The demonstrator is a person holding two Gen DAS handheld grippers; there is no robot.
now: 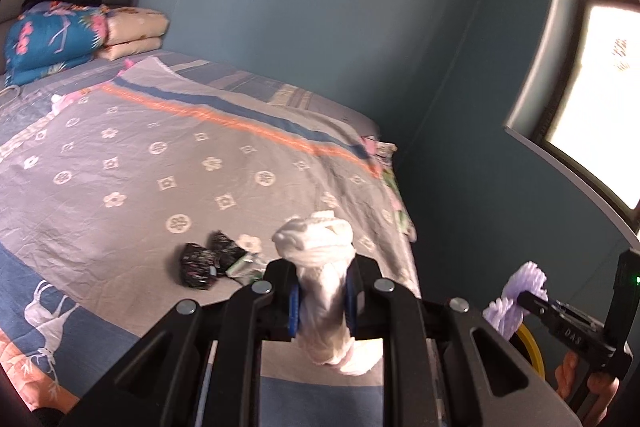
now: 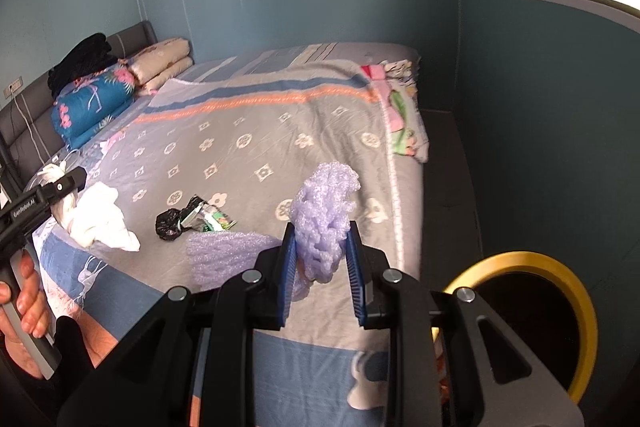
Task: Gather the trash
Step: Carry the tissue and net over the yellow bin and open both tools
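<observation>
My left gripper (image 1: 323,293) is shut on a white crumpled wad (image 1: 316,243) that sticks up past its blue pads, above the bed's near edge. In the right wrist view that gripper (image 2: 70,183) and its white wad (image 2: 100,223) are at the left. My right gripper (image 2: 322,267) is shut on a purple foam net (image 2: 326,211); the left wrist view shows this gripper (image 1: 524,297) with the foam net (image 1: 520,281) at the right. A black crumpled bag (image 2: 172,223) and a green wrapper (image 2: 214,221) lie on the bedspread, apart from both grippers. More purple foam (image 2: 224,255) shows left of my right fingers.
A yellow-rimmed bin (image 2: 520,327) with a dark inside stands on the floor right of the bed (image 2: 260,131). Folded quilts (image 2: 92,103) and dark clothes (image 2: 80,61) are stacked at the headboard. A blue wall and a window (image 1: 592,87) are on the far side. A person's hand (image 2: 28,299) holds the left handle.
</observation>
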